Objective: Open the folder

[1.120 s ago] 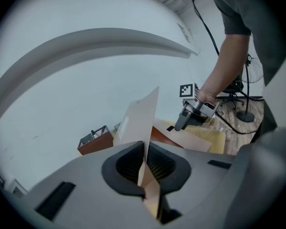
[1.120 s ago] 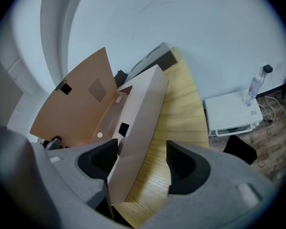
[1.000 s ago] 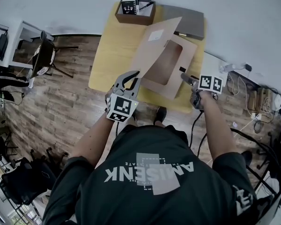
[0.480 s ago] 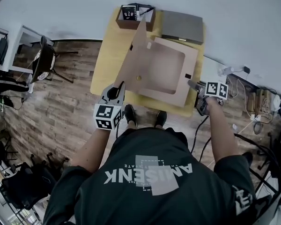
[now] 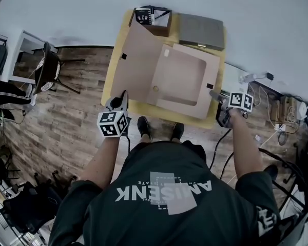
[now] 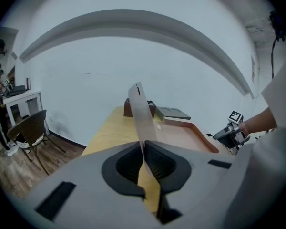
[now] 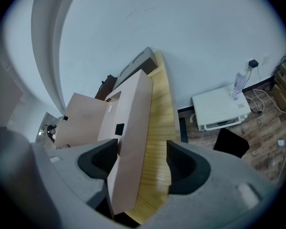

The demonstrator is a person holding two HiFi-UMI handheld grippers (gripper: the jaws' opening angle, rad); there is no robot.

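One light wooden bench (image 5: 114, 65) stands against a white wall and carries three things. The largest is the one brown cardboard folder (image 5: 182, 78), at the middle of the bench. Its shallow tray lies flat and its cover (image 5: 136, 65) is swung out to the left, tilted over the bench's left side. Nothing can be made out in the tray.

Behind the tray's far right corner lies one flat grey case (image 5: 201, 31), closed. Beside that, at the far edge, sits one small brown box (image 5: 161, 28) holding a dark card-like item (image 5: 142, 17) and a pen (image 5: 161, 13). The cover's far corner overlaps the box in the head view.

There are two claws. The left claw (image 5: 122, 97) is pinched together on the near edge of the cover, and the thin sheet runs up between its pads (image 6: 157, 163). The right claw (image 5: 214, 94) stands with jaws apart astride the tray's near right corner. The tray's wall (image 7: 131, 142) sits close to one pad, with bare bench in the gap to the other.
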